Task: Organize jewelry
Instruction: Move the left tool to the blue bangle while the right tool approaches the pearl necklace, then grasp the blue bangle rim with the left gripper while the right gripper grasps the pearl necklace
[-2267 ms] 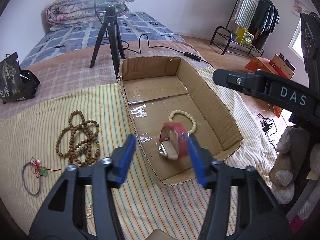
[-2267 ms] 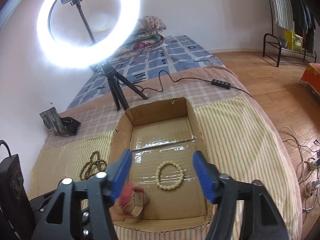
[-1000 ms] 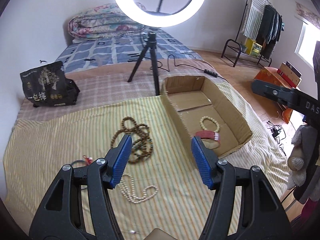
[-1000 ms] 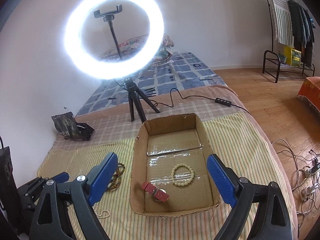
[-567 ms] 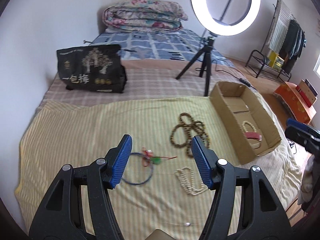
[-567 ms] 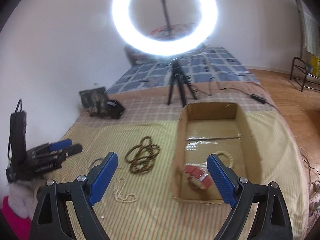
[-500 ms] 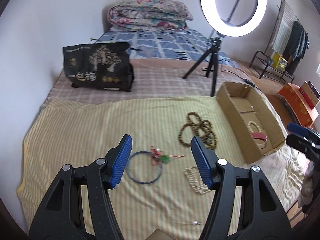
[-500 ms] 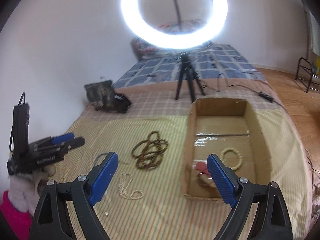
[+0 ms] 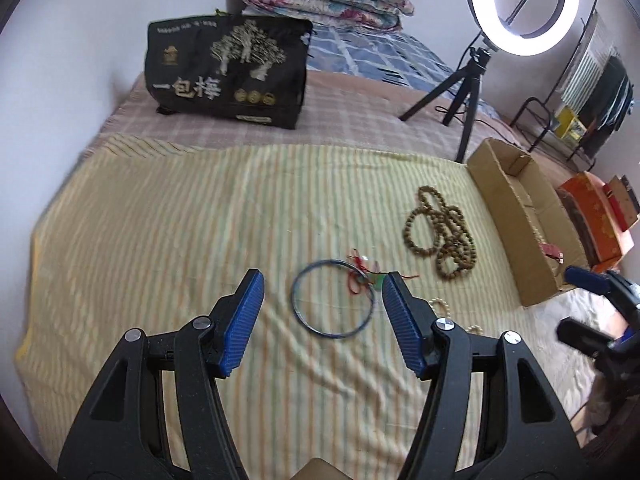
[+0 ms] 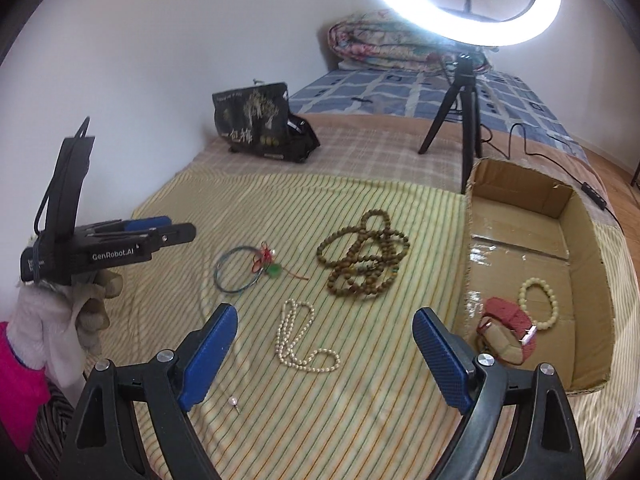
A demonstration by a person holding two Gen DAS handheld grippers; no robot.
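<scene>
Basically we read this as sorting loose pieces into one container — the cardboard box [image 10: 580, 216] sits open-topped at the right edge of the striped cloth [image 9: 180, 220] so both hands can reach it, and the unsorted jewelry lies spread flat beside it, each piece apart, easy to pick singly. Left gripper [image 9: 322, 320] hangs over the blue bangle [image 9: 333, 300] with its red tassel, fingers spread, nothing between them, bangle framed in the gap — we judge that's the next pick. Right gripper [image 10: 322, 356] also has its fingers spread wide and empty, aimed down at the pearl necklace [image 10: 300, 340]. Counts: in the box, one cream bead bracelet [image 10: 538, 302] and one red-strap watch [image 10: 508, 330] — two pieces done. On the cloth, one bangle, one pearl necklace, one heap of brown wooden beads [image 10: 362, 256] (how many strands it holds, we cannot tell), plus one tiny pearl pin [image 10: 233, 402] near the right gripper's left finger. So four items left out. Two grippers, one box.
</scene>
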